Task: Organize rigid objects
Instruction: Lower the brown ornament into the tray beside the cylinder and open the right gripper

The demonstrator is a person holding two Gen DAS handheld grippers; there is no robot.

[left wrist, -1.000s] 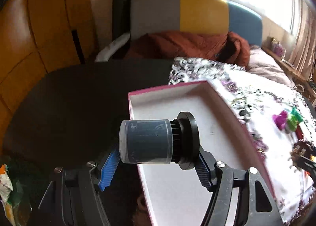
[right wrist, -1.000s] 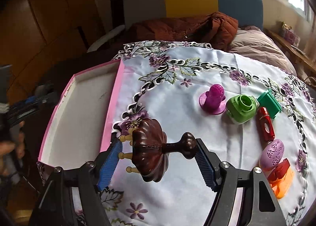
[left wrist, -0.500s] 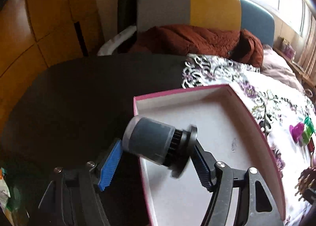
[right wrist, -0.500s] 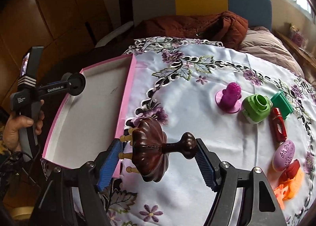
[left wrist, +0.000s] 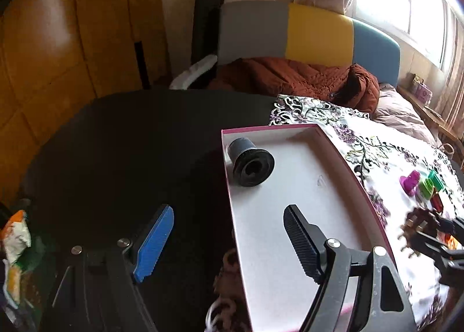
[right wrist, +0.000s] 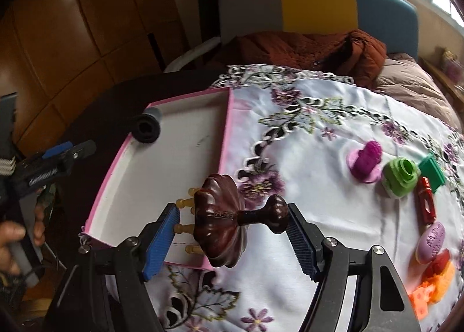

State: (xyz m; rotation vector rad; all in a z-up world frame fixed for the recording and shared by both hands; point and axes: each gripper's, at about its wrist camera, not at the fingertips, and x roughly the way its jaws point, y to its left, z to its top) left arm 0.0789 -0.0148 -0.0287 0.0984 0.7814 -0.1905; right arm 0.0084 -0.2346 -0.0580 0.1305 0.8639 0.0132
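Note:
A grey and black cylinder (left wrist: 249, 162) lies on its side in the far left corner of the pink-rimmed white box (left wrist: 359, 178), also seen as the cylinder (right wrist: 148, 126) in the box (right wrist: 223, 140) from the right wrist. My left gripper (left wrist: 229, 242) is pulled back from it, jaws opening, nothing between them. My right gripper (right wrist: 232, 233) is shut on a dark brown wooden massager (right wrist: 220, 221) with pale pegs, held above the box's near right corner. Small plastic items lie on the cloth: purple stamp (right wrist: 366, 162), green one (right wrist: 401, 177), red one (right wrist: 426, 203).
A floral white tablecloth (right wrist: 319, 117) covers the right part of a dark round table (left wrist: 130, 143). A rust-coloured quilt (left wrist: 290, 76) and a grey, yellow and blue headboard (left wrist: 316, 30) stand behind. A hand (right wrist: 11, 236) holds the left gripper's handle. Orange wooden panels line the left wall.
The left gripper let go of the cylinder, which now lies in the box's far corner, and drew back with wider jaws. The right gripper drifted slightly left, still holding the massager.

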